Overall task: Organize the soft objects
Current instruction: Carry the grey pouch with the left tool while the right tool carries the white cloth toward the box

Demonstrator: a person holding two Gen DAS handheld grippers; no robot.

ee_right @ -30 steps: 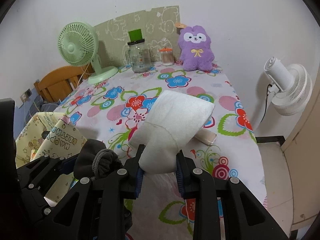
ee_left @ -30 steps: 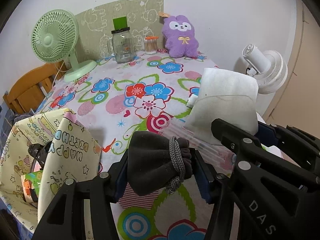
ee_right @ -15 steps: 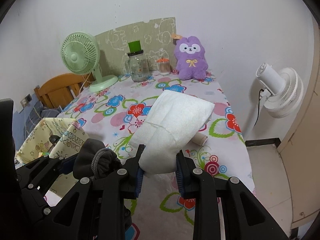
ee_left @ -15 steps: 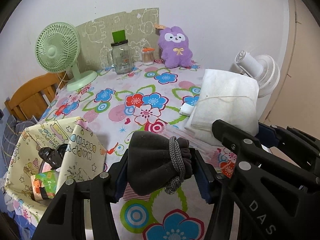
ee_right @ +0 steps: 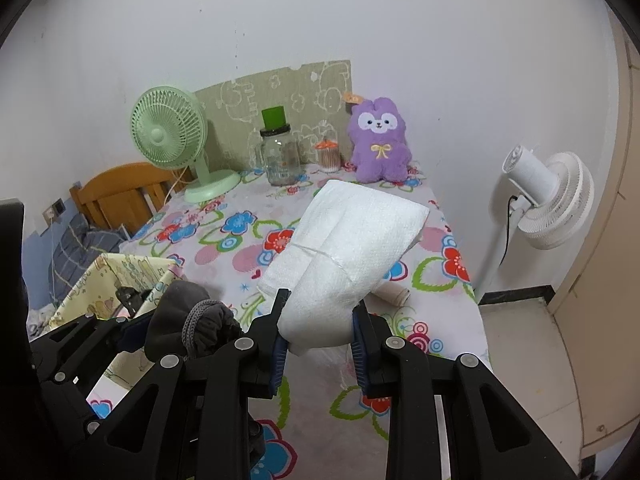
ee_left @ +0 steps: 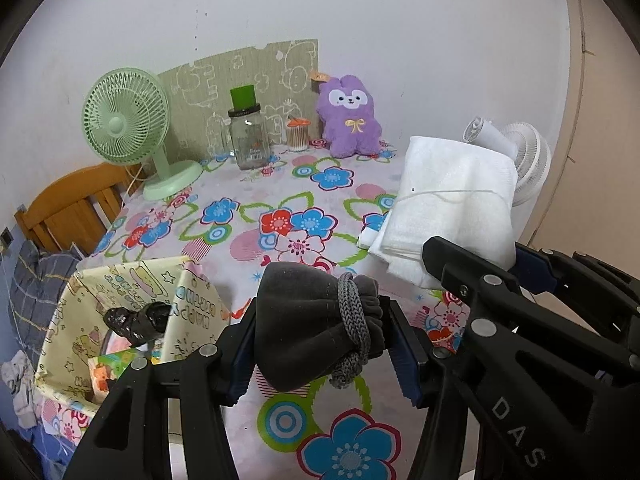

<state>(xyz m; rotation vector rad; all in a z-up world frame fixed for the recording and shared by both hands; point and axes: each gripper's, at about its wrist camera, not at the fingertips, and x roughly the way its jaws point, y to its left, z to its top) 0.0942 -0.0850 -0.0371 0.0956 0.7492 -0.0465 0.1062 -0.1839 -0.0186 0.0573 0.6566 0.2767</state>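
At lower centre, the left hand-held gripper (ee_left: 322, 334) clamps a dark drawstring pouch (ee_left: 316, 328) while the right hand-held gripper (ee_right: 320, 322) pinches a folded white towel (ee_right: 352, 248) above the floral tabletop (ee_left: 256, 208).

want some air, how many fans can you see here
2: a green desk fan at the table's far left corner, and a white standing fan on the floor right of the table.

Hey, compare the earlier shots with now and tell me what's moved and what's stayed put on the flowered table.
Both grippers have risen and pulled back from the table: more of the flowered tablecloth and the yellow birthday-print bag shows. The left gripper still clamps the dark grey drawstring pouch; the right gripper still clamps the folded white towel. The purple plush toy, green fan and glass jar have not moved.
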